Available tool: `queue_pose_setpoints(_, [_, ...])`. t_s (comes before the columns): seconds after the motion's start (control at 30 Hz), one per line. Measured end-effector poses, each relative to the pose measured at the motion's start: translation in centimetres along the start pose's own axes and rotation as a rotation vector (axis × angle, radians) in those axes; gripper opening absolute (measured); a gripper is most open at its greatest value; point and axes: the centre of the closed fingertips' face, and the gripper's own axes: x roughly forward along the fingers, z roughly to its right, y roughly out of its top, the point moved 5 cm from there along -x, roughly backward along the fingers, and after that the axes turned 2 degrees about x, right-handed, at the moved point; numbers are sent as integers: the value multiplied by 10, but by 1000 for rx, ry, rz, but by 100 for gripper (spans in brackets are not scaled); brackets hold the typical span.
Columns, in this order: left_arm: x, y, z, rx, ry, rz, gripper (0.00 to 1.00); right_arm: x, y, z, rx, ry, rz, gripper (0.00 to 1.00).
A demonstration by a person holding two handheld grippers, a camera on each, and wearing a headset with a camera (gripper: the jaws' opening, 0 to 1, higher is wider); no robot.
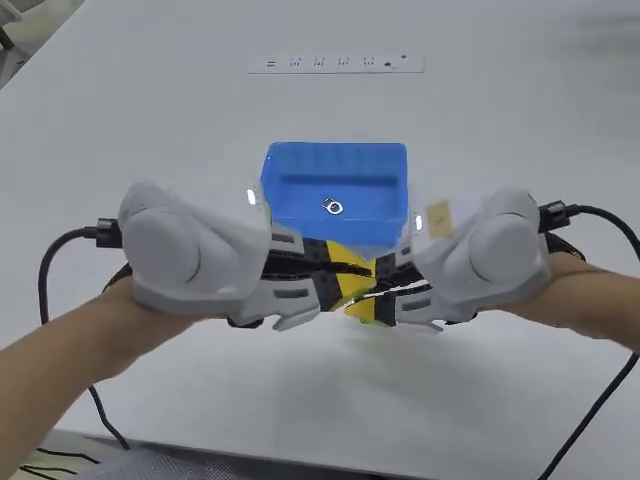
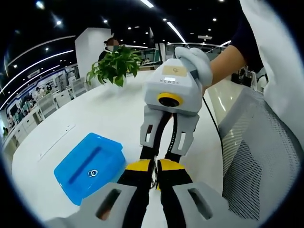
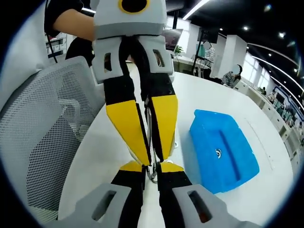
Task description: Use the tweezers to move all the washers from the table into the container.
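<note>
We see a wide white tabletop (image 1: 480, 120) running away from us. At its near edge, in the two gripper views, stands a grey mesh chair (image 2: 251, 161).

Next in size is the blue container (image 1: 335, 155), a shallow rectangular tub sitting flat on the tabletop just beyond the two tools.

In front of it our forearms bring the two tools nose to nose, their tips meeting just short of the container's near wall. The left hand-held gripper (image 2: 154, 166) has its yellow-tipped jaws drawn together on a thin strip of metal. The right hand-held gripper (image 3: 152, 167) points straight back at it. Its jaws stand close, with a narrow gap and a bit of the same metal in that gap. We cannot tell whether they press on it or only flank it.

A leafy green plant (image 2: 114, 66) stands at the far end of the tabletop in the left gripper view. A long white power strip (image 1: 335, 63) lies flat well beyond the container.

The metal strip looks to us like the tweezers (image 3: 148, 130), running lengthwise between the left tool's yellow pads and on toward the right tool's tips.

Smallest is a single washer (image 1: 333, 207), a small metal ring lying on the floor of the container, near its middle.
</note>
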Motion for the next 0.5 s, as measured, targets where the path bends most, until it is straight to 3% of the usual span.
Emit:
queue_pose_setpoints(0.07, [-4, 4, 2, -38, 20, 55, 19, 0, 0, 0, -4, -2, -3, 10])
queue_pose_setpoints(0.17, [-15, 13, 2, -100, 48, 127, 22, -1, -1, -2, 3, 4, -2, 10])
queue_pose_setpoints(0.37, [-39, 15, -9, -119, 146, 171, 28, -6, 2, -1, 36, -4, 12, 10])
queue_pose_setpoints(0.43, [-45, 18, -8, -154, 146, 197, 29, -10, 6, 0, 55, -14, 26, 10])
queue_pose_setpoints(0.5, [-49, 18, -7, -145, 156, 210, 35, -14, 10, 1, 78, -19, 38, 10])
